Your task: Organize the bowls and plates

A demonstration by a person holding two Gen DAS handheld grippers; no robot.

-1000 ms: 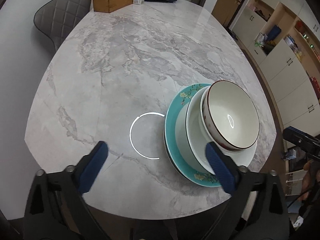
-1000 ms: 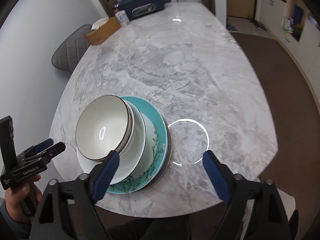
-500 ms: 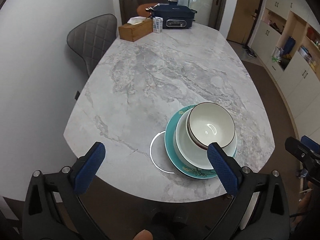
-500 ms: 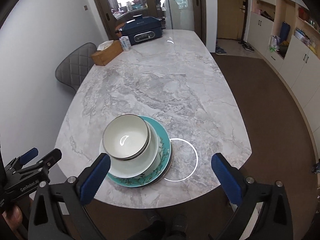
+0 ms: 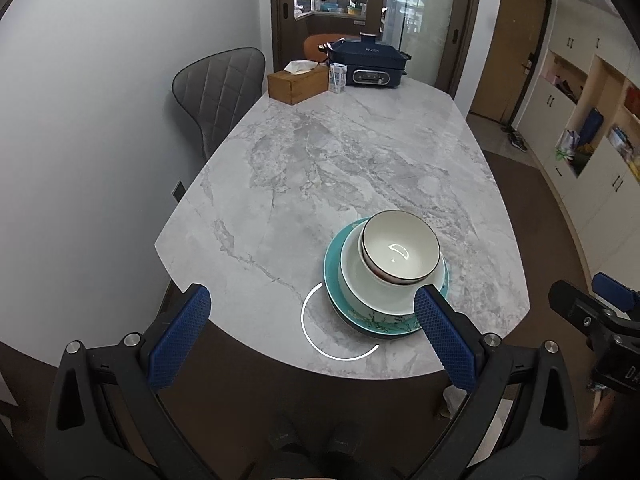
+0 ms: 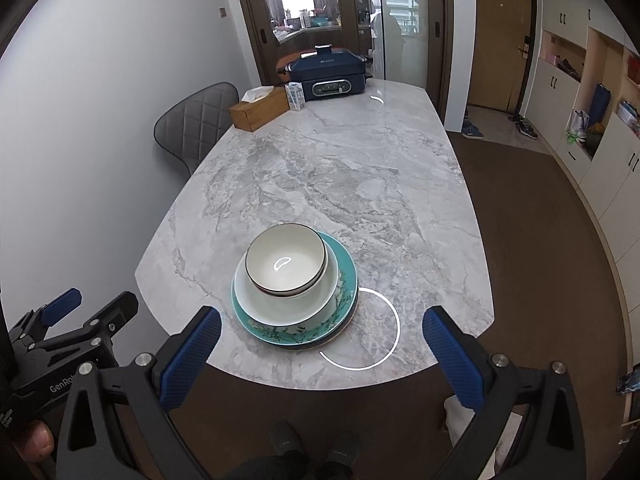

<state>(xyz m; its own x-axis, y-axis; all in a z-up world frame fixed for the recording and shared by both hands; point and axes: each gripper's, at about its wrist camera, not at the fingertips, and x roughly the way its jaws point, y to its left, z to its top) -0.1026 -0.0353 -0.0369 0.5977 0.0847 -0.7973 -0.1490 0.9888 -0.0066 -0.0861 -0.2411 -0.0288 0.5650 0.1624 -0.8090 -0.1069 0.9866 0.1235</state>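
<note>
One stack of dishes stands near the front edge of the marble table [image 5: 352, 160]: a teal floral plate [image 5: 334, 280] at the bottom, a white bowl [image 5: 360, 292] on it, and a dark-rimmed bowl [image 5: 400, 250] on top. From the right wrist view the same teal plate [image 6: 344, 300], white bowl [image 6: 256, 300] and dark-rimmed bowl [image 6: 286, 262] show. My left gripper [image 5: 312, 338] hangs open off the table's front edge, nothing between its fingers. My right gripper [image 6: 320, 354] is open too, held back from the stack and empty.
At the far end of the table [image 6: 360, 184] sit a wooden tissue box [image 5: 298, 82], a small carton [image 5: 337, 77] and a dark blue electric cooker [image 5: 366, 65]. A grey quilted chair [image 5: 218, 92] stands at the left. Cabinets [image 6: 592, 128] line the right wall.
Both grippers have pulled back and up from the stack, away from the table's front edge. The stack looks smaller and has stayed in place. Both remain open.
</note>
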